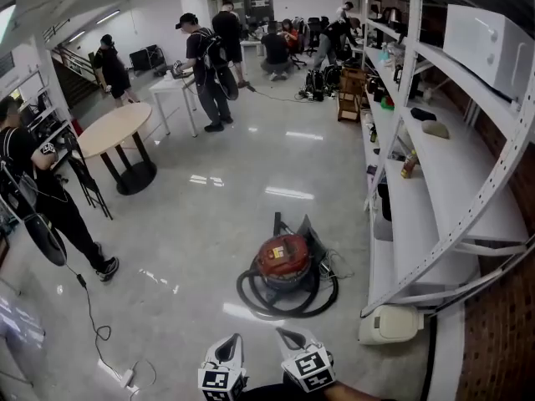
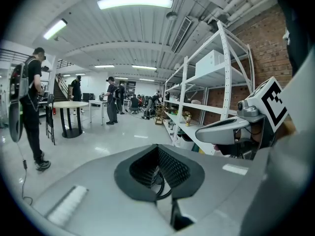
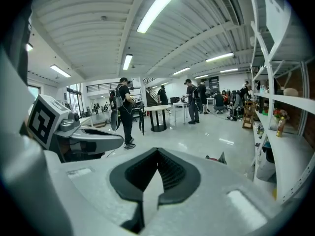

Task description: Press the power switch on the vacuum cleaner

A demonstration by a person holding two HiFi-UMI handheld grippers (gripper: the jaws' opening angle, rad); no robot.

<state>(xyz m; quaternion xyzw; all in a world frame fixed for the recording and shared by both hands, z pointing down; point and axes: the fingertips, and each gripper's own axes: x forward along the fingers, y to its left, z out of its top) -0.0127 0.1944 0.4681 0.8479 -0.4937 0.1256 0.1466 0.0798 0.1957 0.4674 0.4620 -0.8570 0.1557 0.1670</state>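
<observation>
Left gripper (image 1: 232,342), right gripper (image 1: 288,337): both clenched, empty, at 6 o'clock. Vacuum cleaner (image 1: 284,261) on floor (image 1: 209,224) at 12 o'clock from them, well apart, hose (image 1: 251,299) coiled around it. Shelf rack (image 1: 456,174) at 2 o'clock holds a microwave (image 1: 487,44), possibly a bottle (image 1: 408,165).

1. Vacuum cleaner (image 1: 284,257): red top; black hose (image 1: 247,296).
2. Left gripper (image 2: 158,146), right gripper (image 3: 157,150): pale grey, black pads, black-and-white square markers.
3. Shelving (image 1: 451,174): white.
4. Wall (image 1: 497,324): red-brown brick.

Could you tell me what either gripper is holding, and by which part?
Nothing: the left gripper and right gripper are both shut and empty; the vacuum cleaner sits untouched.
</observation>
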